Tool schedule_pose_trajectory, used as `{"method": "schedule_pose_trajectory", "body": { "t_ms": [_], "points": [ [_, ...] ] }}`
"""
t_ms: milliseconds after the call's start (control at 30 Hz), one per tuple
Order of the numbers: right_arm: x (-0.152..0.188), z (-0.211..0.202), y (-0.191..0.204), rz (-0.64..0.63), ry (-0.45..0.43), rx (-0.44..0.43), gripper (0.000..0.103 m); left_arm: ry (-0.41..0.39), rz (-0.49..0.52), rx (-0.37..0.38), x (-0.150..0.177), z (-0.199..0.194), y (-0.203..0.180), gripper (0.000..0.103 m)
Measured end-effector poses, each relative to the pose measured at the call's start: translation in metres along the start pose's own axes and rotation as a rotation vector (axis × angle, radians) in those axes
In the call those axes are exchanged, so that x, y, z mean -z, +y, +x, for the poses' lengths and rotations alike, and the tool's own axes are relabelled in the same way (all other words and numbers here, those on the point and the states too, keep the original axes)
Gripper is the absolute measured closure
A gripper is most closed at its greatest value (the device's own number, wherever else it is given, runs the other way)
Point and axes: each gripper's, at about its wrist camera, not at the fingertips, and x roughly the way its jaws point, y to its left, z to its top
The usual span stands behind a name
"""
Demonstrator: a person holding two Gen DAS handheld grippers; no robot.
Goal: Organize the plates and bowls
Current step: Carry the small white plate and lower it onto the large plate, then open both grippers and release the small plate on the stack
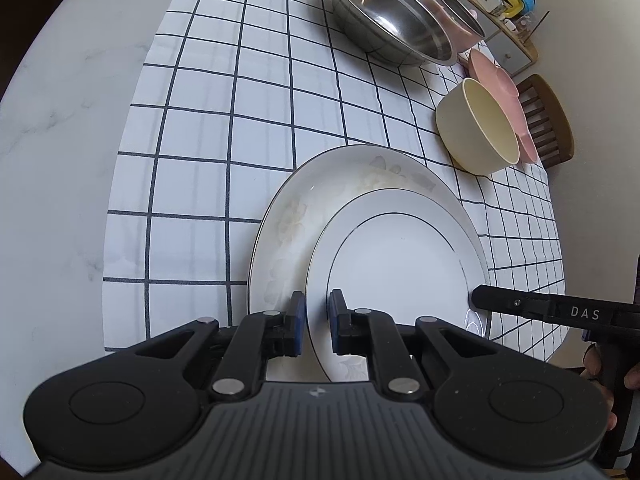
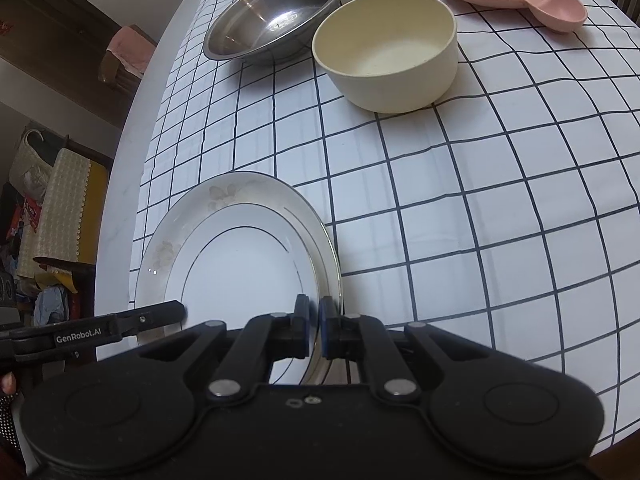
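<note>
grid tablecloth (image 2: 460,220) over marble table (image 1: 72,120), plates (image 1: 400,252) stacked.

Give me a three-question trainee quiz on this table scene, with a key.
1. True or false: the small plate sits on the floral plate.
2. What does the left gripper clamp? A) cream bowl B) small plate's rim C) steel bowl
3. Fill in: the bowl nearest the plates is the ___ bowl.

Key: 1 true; 2 B; 3 cream. The right gripper clamps the opposite rim; the steel bowl stands farther back.
</note>
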Motion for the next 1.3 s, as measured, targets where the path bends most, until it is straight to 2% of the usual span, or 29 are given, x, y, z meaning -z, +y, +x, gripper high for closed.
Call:
{"method": "schedule_pose_trajectory", "body": {
  "t_ms": [367,733,867,967,1033,1100,1300],
  "points": [
    [-0.002,0.001,0.0,0.009,0.002,0.0,0.097,0.009,0.007,0.02,-0.007,-0.002,0.007,0.092],
    [-0.005,0.012,0.006,0.0,0.01,0.01,0.096,-0.055,0.099,-0.044,-0.007,-0.022,-0.002,0.092],
    [-0.005,0.007,0.008,-0.007,-0.002,-0.003,0.083,-0.081,0.156,-0.061,-0.004,-0.027,-0.014,0.092],
    [-0.003,0.002,0.015,-0.036,-0.013,0.001,0.08,-0.101,0.189,-0.068,-0.002,-0.032,-0.023,0.092],
    [-0.001,-0.001,0.021,-0.063,-0.022,0.0,0.076,-0.117,0.215,-0.078,0.0,-0.036,-0.031,0.092],
    [0.003,-0.007,0.029,-0.099,-0.035,0.005,0.066,-0.131,0.236,-0.085,0.001,-0.039,-0.037,0.092],
    [0.014,-0.029,0.053,-0.202,-0.108,0.019,0.055,-0.186,0.296,-0.089,0.005,-0.055,-0.055,0.091]
  ]
}}
